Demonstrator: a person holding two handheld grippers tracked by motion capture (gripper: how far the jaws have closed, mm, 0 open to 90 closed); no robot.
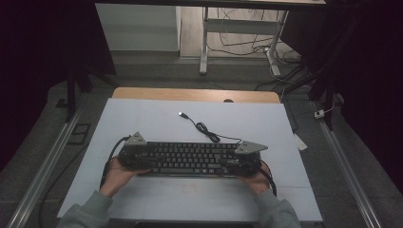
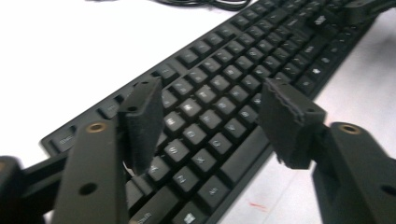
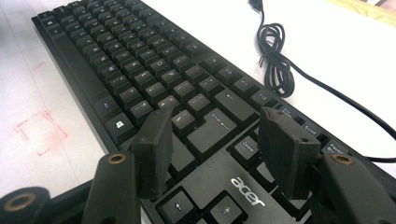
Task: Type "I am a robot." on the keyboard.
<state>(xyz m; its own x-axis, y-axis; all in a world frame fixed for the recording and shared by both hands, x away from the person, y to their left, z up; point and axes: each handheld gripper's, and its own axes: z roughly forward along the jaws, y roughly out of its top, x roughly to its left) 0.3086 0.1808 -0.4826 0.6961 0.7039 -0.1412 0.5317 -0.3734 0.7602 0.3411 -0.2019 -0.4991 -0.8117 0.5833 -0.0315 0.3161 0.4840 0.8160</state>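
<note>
The worktop (image 1: 142,118) carries the Acer keyboard (image 1: 190,158) near its front edge, long axis running left to right, keys up, function row facing away from the person. Its USB cable (image 1: 204,128) trails behind it. The left claw (image 2: 210,121) and right claw (image 3: 219,149) straddle opposite keyboard ends, evidently for a two-handed lift; whether either grips cannot be told.
</note>
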